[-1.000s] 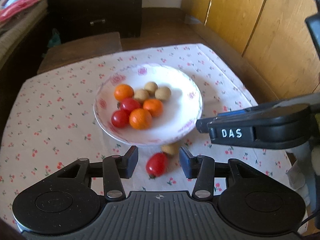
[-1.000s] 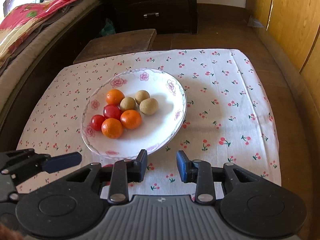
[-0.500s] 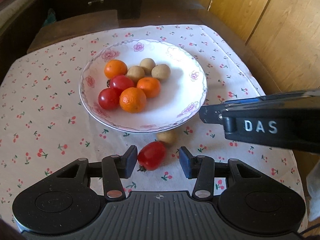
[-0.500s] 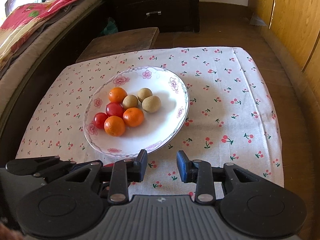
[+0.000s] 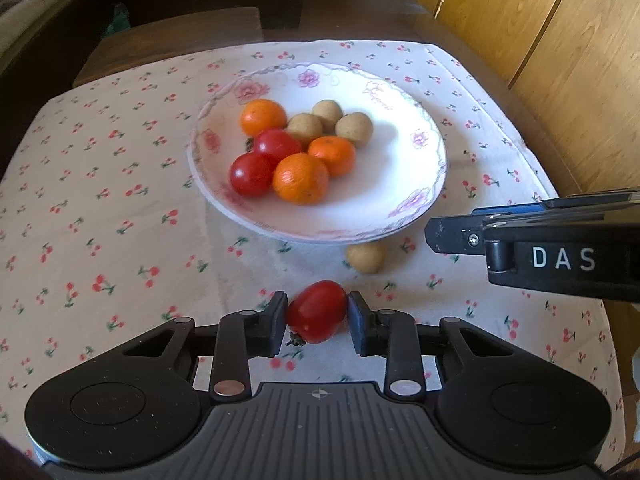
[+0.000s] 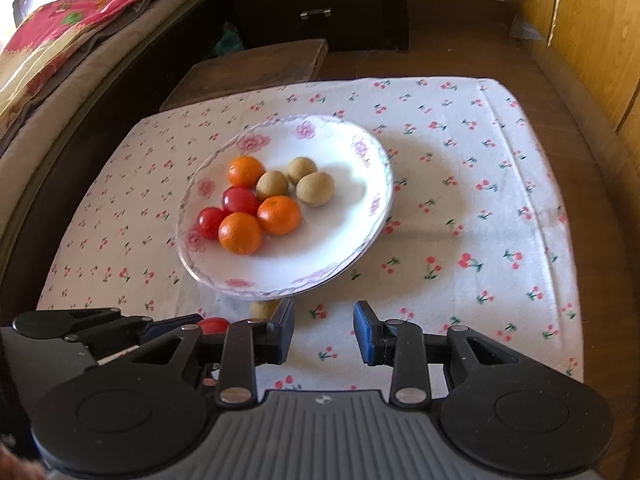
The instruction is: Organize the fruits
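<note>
1. Left tool [image 5: 317, 312]: its jaws have just been closing and now stand narrow, both pads touching the flanks of a red cherry tomato [image 5: 317, 311] that rests on the cloth at the 6 o'clock side of the plate [image 5: 416, 184].
2. Right tool [image 6: 324, 330]: jaws a little apart over bare cloth, nothing between them. In the left wrist view its black arm, marked "DAS", reaches in from 3 o'clock, with its tip just beside the plate rim.
3. Plate: white, with pink flowers along the rim, set near the middle of the worktop. It holds three oranges [image 5: 301, 178], two red tomatoes [image 5: 251, 174] and three tan longans [image 5: 353, 129], all clustered in the plate's 9 to 12 o'clock portion. The 3 to 6 o'clock portion is bare white.
4. Loose longan [image 5: 366, 257]: on the cloth at the plate's 6 o'clock rim, partly under its overhang, near the gripped tomato but apart from it.
5. Cherry-print cloth [image 6: 480, 200]: covers the worktop. In the right wrist view a broad bare stretch lies from the plate's 3 o'clock side to the cloth's right edge.
6. Surroundings: wooden panelling [image 5: 560, 40] close along the 3 o'clock edge, a dark stool [image 6: 248, 68] touching the 12 o'clock edge, and a bed [image 6: 60, 52] along the 9 o'clock side.
</note>
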### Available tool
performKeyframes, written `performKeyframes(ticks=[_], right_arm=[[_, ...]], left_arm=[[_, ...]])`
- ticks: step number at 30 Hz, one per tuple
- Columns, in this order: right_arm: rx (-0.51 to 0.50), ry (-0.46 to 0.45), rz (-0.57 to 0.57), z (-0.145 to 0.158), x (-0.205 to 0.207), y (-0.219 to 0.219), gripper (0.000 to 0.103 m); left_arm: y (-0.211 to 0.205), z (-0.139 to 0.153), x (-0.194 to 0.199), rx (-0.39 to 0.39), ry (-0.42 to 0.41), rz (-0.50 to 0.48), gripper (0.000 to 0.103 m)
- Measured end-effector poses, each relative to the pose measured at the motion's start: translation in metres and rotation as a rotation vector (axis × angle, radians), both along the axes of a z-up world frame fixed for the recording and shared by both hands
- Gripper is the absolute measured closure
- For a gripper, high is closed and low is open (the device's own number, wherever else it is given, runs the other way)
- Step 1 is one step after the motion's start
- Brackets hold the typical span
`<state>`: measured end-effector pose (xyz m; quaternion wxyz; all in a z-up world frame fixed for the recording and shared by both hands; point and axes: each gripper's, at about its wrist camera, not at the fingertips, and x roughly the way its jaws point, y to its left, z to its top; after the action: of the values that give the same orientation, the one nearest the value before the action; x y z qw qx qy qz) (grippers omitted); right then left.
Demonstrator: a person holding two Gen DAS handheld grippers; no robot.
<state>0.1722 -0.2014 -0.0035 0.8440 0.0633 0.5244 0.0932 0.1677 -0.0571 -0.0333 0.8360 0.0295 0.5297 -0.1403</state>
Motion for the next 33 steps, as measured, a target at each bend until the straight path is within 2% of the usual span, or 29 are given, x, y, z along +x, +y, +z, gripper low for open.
performKeyframes(ticks=[11,22,25,33], right_arm=[[0.060,0.035,0.037,-0.016,0.009,0.027,0.069],[-0.009,0.027,0.068,-0.029,0.016,0.051,0.069],[-0.019,0.024,0.065,-0.029,0.015,0.049,0.076],[-0.026,0.015,0.071,-0.019,0.003,0.036,0.076]], left_arm=[[0.020,0.008,-0.007,-0.037,-0.001,0.010,0.063],[0.024,0.005,-0.007,-0.035,0.007,0.007,0.063],[0.024,0.003,-0.007,-0.028,0.011,0.008,0.063],[0.020,0.004,-0.003,-0.036,0.007,0.011,0.064]])
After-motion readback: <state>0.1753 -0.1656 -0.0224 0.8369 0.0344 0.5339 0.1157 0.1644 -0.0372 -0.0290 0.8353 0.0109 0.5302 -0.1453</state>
